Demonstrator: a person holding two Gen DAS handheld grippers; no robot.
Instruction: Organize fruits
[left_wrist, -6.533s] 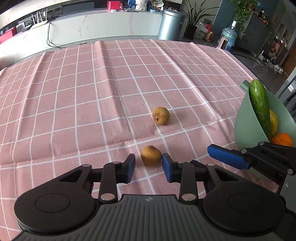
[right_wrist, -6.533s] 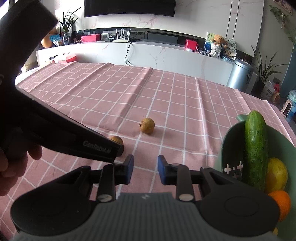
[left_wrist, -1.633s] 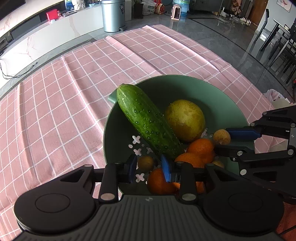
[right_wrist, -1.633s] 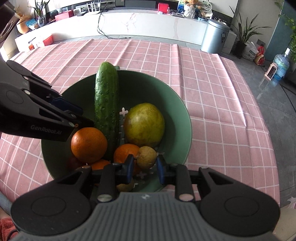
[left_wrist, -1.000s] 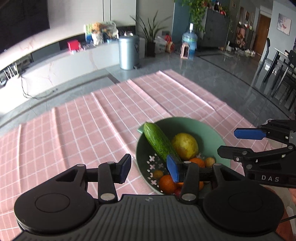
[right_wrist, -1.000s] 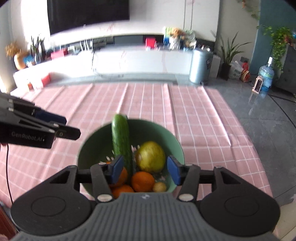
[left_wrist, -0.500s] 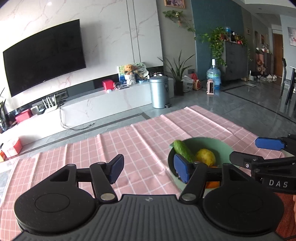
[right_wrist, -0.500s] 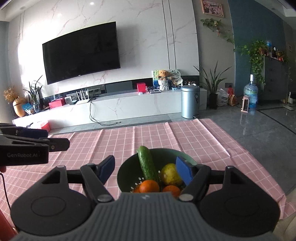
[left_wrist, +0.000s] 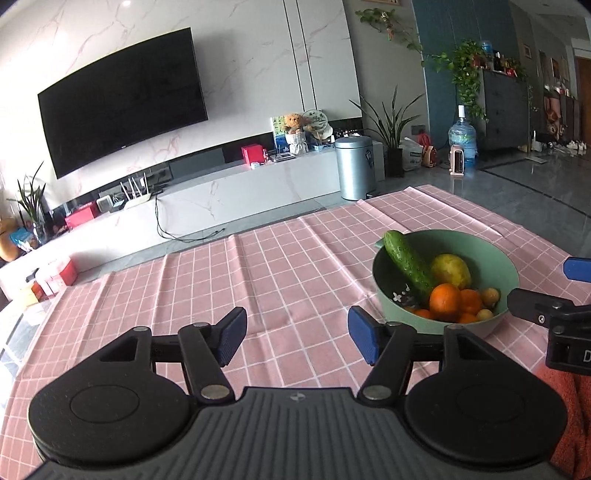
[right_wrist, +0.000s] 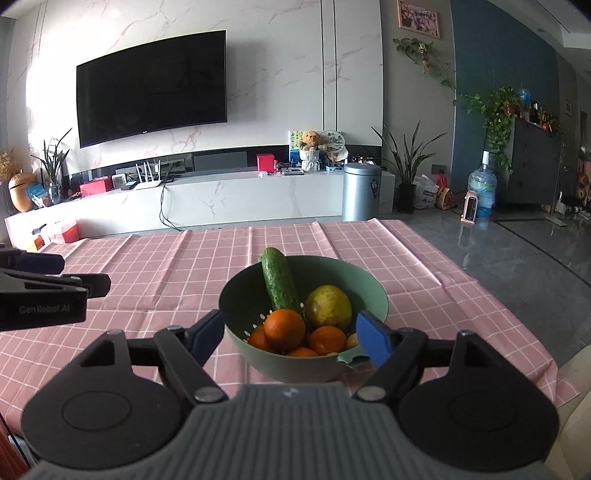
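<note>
Both grippers are empty. Left gripper (left_wrist: 293, 334) has its jaws spread wide over bare pink tablecloth (left_wrist: 229, 273), nothing between the pads. Right gripper (right_wrist: 290, 334) has just been opening further and now stands wide too, with nothing clamped (the bowl only shows through the gap, beyond the tips).

Green bowl (right_wrist: 376, 291) sits dead ahead at 12 o'clock from the right jaws, just past the fingertips. From the left jaws it lies off at about 2 o'clock, near but clearly off-axis. So the right hand is the nearer and better lined up.

Contents: cucumber (right_wrist: 279, 282) leaning on the far-left rim, long axis running roughly 11-to-5 in the right view; yellow-green pear (right_wrist: 328, 304) beside it at its right; oranges (right_wrist: 284, 328) heaped at the near side, small brown fruits (left_wrist: 489, 295) tucked against the near-right wall.

No loose fruit visible on the cloth in either view, so the sorting looks done. If anything needs another nudge, it's a straight-ahead reach for the right hand.
</note>
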